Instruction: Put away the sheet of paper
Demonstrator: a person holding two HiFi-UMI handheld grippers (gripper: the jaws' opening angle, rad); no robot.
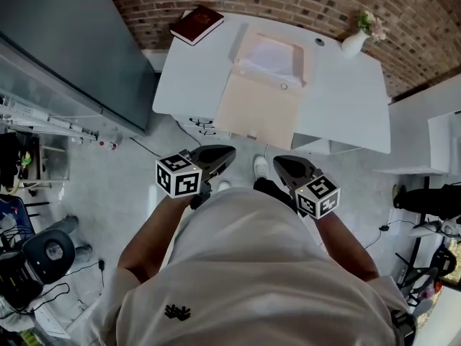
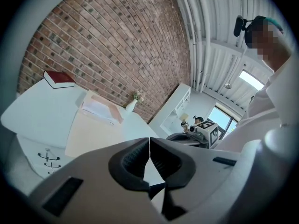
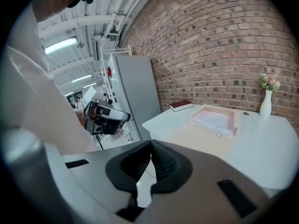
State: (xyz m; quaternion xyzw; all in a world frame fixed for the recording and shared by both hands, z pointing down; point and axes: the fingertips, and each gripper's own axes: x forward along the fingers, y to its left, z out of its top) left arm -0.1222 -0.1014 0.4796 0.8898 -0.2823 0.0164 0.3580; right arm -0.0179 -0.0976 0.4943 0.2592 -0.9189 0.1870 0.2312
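Note:
A white sheet of paper (image 1: pixel 272 55) lies inside an open beige document box (image 1: pixel 263 96) on the white table (image 1: pixel 194 78). The box's flap is folded out toward me. Both grippers hang close to my body, short of the table's near edge and apart from the box. My left gripper (image 1: pixel 223 153) is shut with nothing in it, its pads meeting (image 2: pixel 149 141). My right gripper (image 1: pixel 282 163) is shut and empty too (image 3: pixel 151 144). The paper (image 2: pixel 97 108) (image 3: pixel 212 118) shows far ahead in both gripper views.
A dark red book (image 1: pixel 196 24) lies at the table's far left corner. A white vase (image 1: pixel 356 40) with flowers stands at the far right. A grey cabinet (image 1: pixel 72 42) is at the left, and a brick wall runs behind the table.

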